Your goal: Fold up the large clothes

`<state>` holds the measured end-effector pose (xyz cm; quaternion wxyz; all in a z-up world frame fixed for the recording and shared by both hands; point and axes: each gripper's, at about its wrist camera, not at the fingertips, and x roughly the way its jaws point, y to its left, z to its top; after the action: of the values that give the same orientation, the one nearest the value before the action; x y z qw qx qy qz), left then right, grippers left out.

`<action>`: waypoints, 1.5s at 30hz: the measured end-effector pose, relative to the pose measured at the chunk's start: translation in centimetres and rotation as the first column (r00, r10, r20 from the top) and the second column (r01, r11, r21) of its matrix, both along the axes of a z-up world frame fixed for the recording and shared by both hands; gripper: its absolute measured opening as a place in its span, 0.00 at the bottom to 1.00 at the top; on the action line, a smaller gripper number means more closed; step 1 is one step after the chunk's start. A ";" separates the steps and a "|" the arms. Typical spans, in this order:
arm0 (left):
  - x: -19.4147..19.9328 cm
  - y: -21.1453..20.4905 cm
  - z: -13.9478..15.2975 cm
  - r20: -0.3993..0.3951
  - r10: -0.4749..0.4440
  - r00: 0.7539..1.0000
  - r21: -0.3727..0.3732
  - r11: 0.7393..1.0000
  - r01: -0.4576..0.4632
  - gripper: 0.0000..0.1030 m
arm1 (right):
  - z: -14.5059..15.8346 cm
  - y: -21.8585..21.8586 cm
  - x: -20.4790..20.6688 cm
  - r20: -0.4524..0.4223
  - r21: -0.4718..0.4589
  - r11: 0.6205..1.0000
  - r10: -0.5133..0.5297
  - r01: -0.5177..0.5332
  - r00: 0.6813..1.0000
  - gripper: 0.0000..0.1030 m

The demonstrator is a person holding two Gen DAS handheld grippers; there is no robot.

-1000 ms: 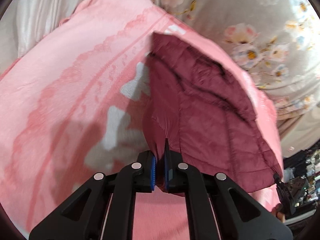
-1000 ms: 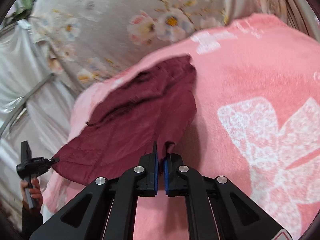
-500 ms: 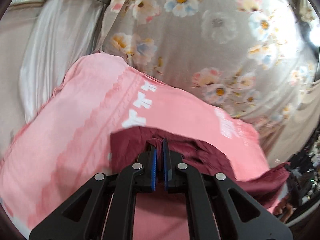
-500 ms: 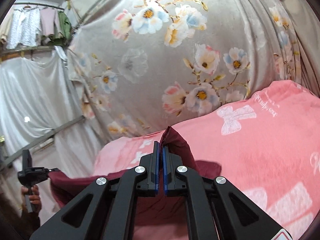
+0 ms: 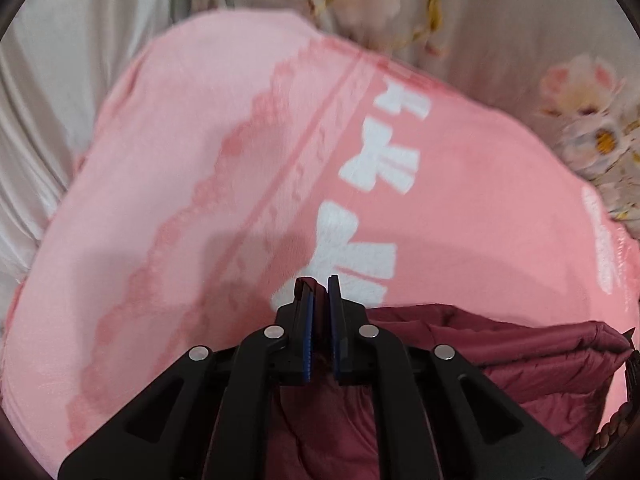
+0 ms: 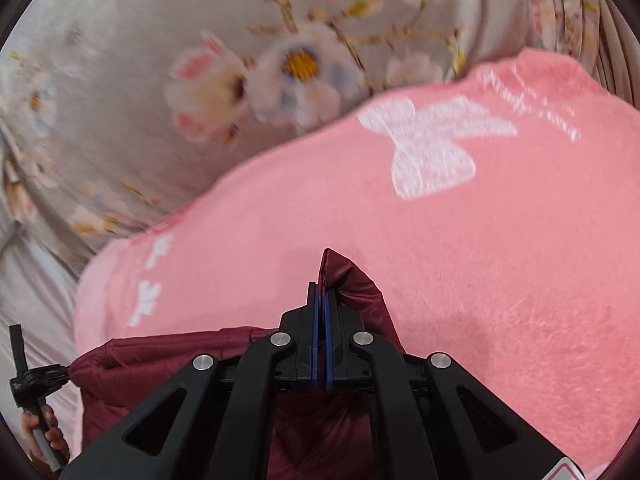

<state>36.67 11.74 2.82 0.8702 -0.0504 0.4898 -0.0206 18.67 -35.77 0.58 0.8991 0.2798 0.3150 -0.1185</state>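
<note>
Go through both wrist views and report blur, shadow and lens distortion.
Left wrist view: motion blur smears the pink blanket and floral curtain; a soft shadow lies ahead of the left gripper; fisheye vignette darkens the corners. Right wrist view: flowers and white bow print streak, while the right gripper and maroon garment stay sharp.

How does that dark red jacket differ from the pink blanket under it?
The jacket is dark maroon and plain; the blanket is light pink with white bows. The jacket looks smooth and quilted, the blanket fuzzy. The jacket hangs bunched from both claws; the blanket lies spread flat. Both are soft fabric.
</note>
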 end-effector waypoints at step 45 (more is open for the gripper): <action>-1.6 -15.5 -5.9 0.017 -0.270 0.963 0.135 0.955 0.265 0.76 | -4.8 14.8 11.0 -0.196 -0.029 0.933 0.346 -0.358 0.917 0.00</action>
<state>35.08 -3.80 -3.12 0.8693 0.0744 0.4769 -0.1067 29.68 -21.01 -4.22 0.8806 0.1770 0.4394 0.0095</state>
